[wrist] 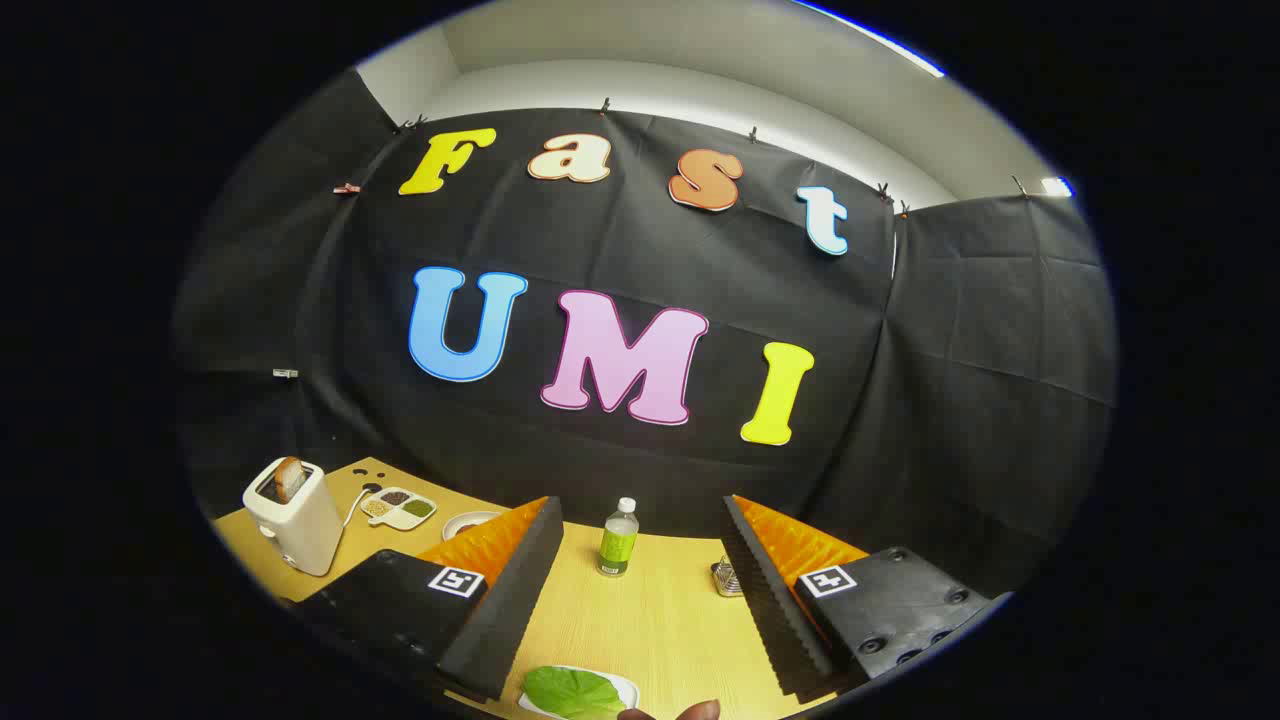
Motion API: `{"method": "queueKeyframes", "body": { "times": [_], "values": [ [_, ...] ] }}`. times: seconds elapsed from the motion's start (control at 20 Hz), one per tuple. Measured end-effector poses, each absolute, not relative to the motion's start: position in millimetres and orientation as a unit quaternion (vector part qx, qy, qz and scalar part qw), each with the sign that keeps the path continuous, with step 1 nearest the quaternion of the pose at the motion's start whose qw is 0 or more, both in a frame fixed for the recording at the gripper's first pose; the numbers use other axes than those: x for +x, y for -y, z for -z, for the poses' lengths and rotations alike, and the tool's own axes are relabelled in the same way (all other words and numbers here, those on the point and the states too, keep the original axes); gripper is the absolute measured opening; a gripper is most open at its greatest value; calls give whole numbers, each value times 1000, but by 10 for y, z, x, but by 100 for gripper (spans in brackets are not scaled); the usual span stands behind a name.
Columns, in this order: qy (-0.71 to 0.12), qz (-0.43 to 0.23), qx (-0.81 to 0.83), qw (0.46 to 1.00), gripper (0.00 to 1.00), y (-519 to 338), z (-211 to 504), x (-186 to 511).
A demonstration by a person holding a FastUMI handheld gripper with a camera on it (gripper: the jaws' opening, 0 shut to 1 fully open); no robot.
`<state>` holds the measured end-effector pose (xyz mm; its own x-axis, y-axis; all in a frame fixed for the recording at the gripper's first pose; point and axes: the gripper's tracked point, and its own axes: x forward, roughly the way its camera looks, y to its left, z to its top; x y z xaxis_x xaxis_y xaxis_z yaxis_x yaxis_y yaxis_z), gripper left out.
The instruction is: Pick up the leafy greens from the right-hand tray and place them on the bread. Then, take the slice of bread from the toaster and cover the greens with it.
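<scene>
Gripper [640,600] wide open, holding nothing, aimed high. Leafy greens [572,692] on a white tray [625,684] at bottom centre, between the fingers. Toaster [295,515] with bread slice [290,478] lower left. Could easily overshoot the leaf or just pinch the tray rim.

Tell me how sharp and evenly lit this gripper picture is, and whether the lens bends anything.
Gripper view: fisheye bending curves the wooden table edge and wall top; light is even, brightest at the ceiling strip; the bottle and toaster are fairly sharp; the green leaf on its plate between the open gripper fingers is slightly soft; no strong glare.
</scene>
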<state>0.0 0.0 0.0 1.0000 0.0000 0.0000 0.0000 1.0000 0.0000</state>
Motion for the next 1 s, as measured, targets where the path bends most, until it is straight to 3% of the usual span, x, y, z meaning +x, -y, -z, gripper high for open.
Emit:
{"method": "queueKeyframes", "body": {
  "times": [0.7,1.0],
  "values": [
    [1,-5,0,1000,98,-32,10,50],
    [-74,-66,-28,995,98,-193,493,64]
  ]
}}
